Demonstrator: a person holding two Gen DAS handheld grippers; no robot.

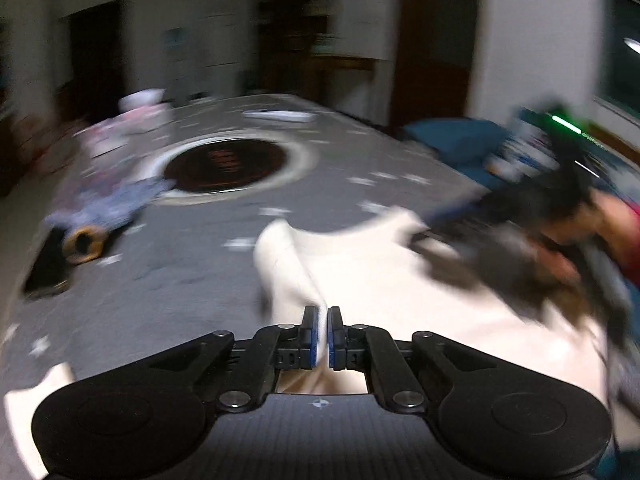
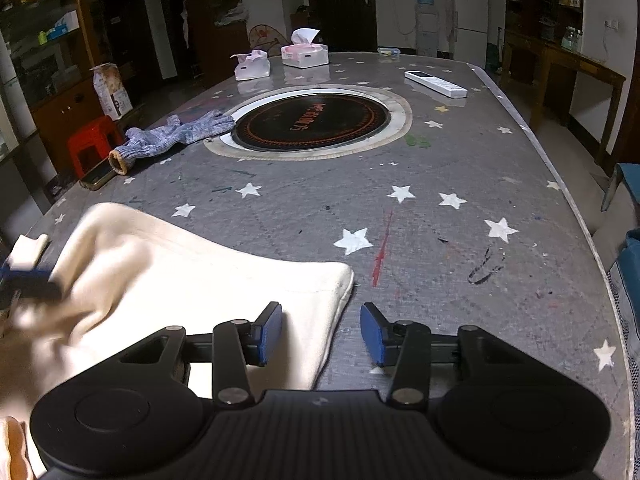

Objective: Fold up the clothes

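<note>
We hold a cream garment (image 2: 192,280) on the grey starred bench (image 2: 440,208), spread on the near left part. Our left gripper (image 1: 324,330) is clenched, and a raised fold of the cloth seems pinched between its pads, though blur makes that hard to confirm. Our right gripper (image 2: 322,330) is released, jaws wide, straddling the garment's near right corner: one pad over cloth, the other over bare bench. The garment's long axis appears to run left to right across us, its hemmed edge facing the far side. The right gripper is nearer that free corner, so we judge it should take hold there next.
</note>
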